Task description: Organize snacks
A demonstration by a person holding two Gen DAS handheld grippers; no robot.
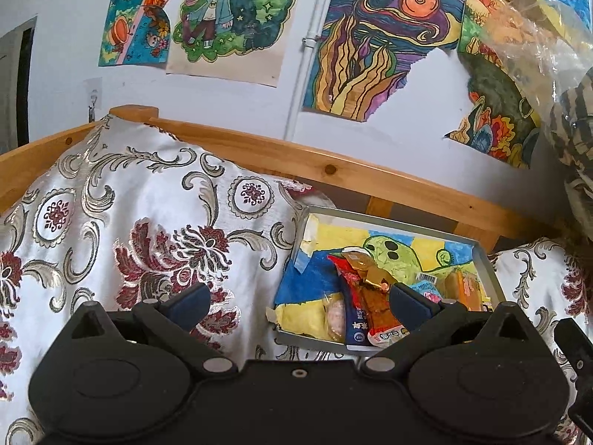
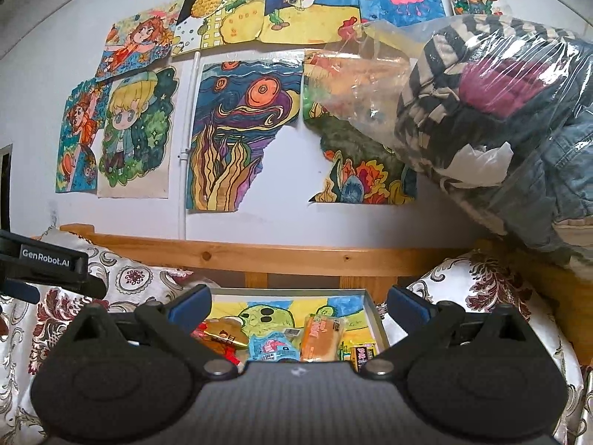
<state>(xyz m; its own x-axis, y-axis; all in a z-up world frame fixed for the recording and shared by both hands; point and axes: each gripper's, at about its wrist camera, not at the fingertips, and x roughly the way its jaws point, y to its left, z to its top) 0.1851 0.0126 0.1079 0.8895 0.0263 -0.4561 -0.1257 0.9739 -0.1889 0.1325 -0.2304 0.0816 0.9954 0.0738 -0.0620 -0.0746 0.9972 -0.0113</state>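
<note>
- We see a shallow grey tray (image 2: 380, 320) lined with a child's drawing, sitting on a patterned cover (image 1: 148, 222) in front of a wooden rail (image 1: 333, 168), and it already holds the snacks
- In the tray lie a red-and-gold packet (image 1: 367, 289), a pale round snack (image 1: 335, 317), a light blue packet (image 2: 272, 348), an orange bread pack (image 2: 318, 337) and a small dark packet with yellow print (image 2: 361, 354)
- We judge the gathering mostly done, since no snack shows outside the tray; what seems left is tidying, as the packets lie overlapped and askew at the near end
- Our left gripper (image 1: 298, 298) hangs above the tray's left edge, fingers spread wide and holding nothing
- Our right gripper (image 2: 298, 302) hovers over the tray's near end, equally wide apart and empty
- We cannot tell whether more snacks wait outside both views
- A clear bag of clothes (image 2: 500, 122) sits to the right, apart from the tray, and looks to play no part
</note>
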